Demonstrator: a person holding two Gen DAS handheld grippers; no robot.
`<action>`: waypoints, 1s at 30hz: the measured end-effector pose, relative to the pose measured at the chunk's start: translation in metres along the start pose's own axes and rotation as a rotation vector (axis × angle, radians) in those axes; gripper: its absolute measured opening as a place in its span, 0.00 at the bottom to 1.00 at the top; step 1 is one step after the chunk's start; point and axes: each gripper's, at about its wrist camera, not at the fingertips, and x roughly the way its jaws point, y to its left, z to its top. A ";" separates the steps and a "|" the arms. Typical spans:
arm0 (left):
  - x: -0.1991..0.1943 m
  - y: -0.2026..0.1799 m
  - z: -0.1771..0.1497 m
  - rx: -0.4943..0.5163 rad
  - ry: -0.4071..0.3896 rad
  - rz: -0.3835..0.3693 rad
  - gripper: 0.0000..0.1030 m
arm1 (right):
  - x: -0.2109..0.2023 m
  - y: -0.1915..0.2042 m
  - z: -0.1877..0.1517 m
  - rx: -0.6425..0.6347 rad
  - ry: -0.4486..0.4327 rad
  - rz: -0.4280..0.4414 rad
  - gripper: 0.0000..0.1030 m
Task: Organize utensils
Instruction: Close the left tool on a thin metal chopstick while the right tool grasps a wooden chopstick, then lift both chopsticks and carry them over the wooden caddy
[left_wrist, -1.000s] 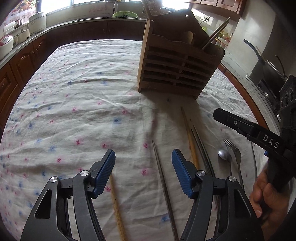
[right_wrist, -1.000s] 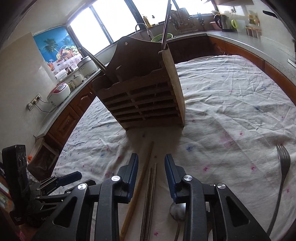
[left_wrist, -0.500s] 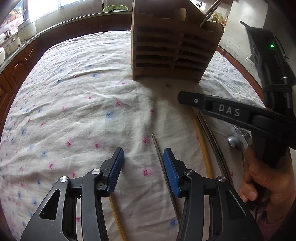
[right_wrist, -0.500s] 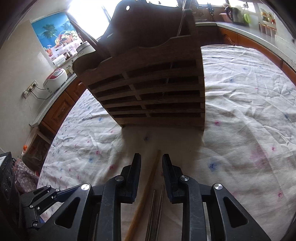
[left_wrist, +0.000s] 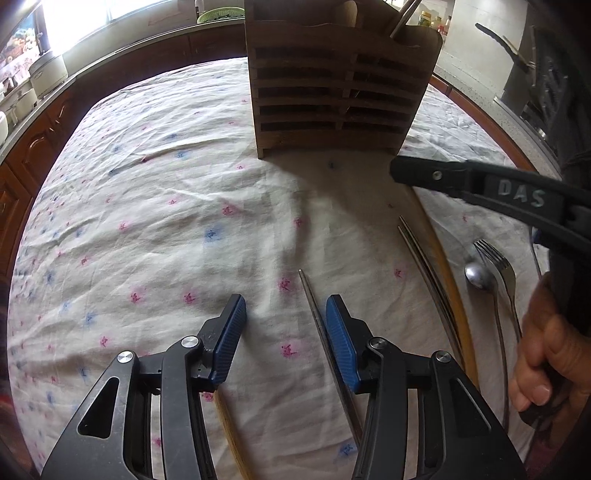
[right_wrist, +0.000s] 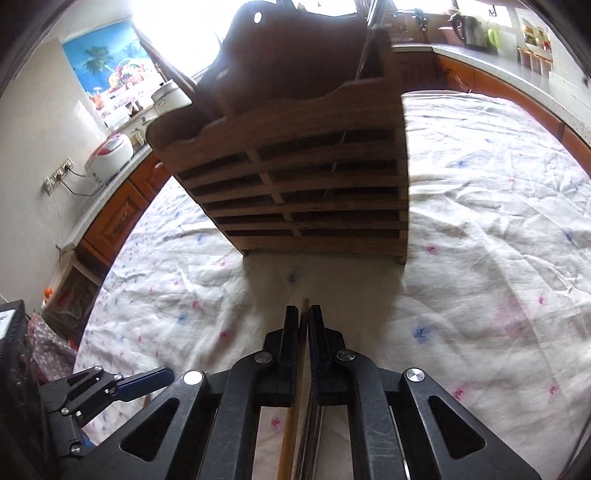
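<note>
The task is at an early stage, w/ most utensils not yet put away. The slatted brown wooden utensil holder (left_wrist: 341, 85) stands at the far side of the table, on the white tablecloth with small pink and blue flowers (left_wrist: 147, 206). It already holds a few pieces: a thin metal rod sticks up from its right compartment, and something w/ a rounded wooden top shows in the middle, but what exactly it is cannot be told.

Left on the cloth, near side: a single thin metal chopstick (left_wrist: 319, 321), a light wooden chopstick (left_wrist: 231, 432) under the left tool, a pair of metal chopsticks (left_wrist: 424, 266) beside a long wooden chopstick (left_wrist: 448, 280), then at the right a small steel spoon (left_wrist: 478, 277) and a steel fork (left_wrist: 496, 258).

The right gripper (right_wrist: 303, 321) is clamped on the far end of that long wooden chopstick, which runs between its black pads; it sits just in front of the holder, so the next step is probably to lift it into a compartment. The left gripper (left_wrist: 284, 328) has its blue pads apart; the single metal chopstick lies just beside the right pad, nothing pressed. A hand (left_wrist: 546, 354) holds the right tool's handle.

Readable writing: only "DAS" in pale letters on the right gripper's black finger. A poster at the far window shows no legible text.
</note>
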 end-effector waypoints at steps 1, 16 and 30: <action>0.002 -0.004 0.002 0.011 -0.005 0.013 0.43 | -0.009 -0.002 0.000 0.016 -0.018 0.011 0.05; -0.041 0.016 -0.002 -0.071 -0.102 -0.080 0.00 | -0.093 -0.014 -0.016 0.077 -0.165 0.049 0.05; -0.008 -0.005 -0.007 0.048 0.025 -0.013 0.14 | -0.108 -0.013 -0.030 0.080 -0.185 0.064 0.05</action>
